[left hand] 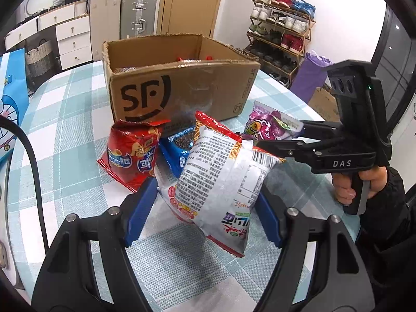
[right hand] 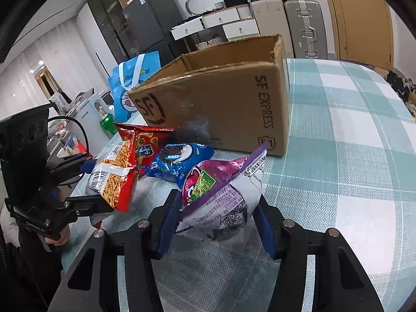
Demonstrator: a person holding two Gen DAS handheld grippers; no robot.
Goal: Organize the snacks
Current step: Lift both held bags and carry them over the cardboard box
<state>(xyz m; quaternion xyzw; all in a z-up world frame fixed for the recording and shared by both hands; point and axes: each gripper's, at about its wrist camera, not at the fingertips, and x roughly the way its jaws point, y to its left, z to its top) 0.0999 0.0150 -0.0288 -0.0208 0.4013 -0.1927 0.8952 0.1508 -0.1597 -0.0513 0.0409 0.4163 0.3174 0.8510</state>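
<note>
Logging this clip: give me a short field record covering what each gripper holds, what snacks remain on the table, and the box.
left gripper: shut on white-and-red noodle snack bag, lifted off the table
right gripper: shut on purple-and-white snack bag
loose snacks: red crinkled snack bag and blue Oreo cookie pack, beside each other in front of the box
box: open brown cardboard SF box, some packets inside
surface: teal-and-white checked tablecloth
</note>
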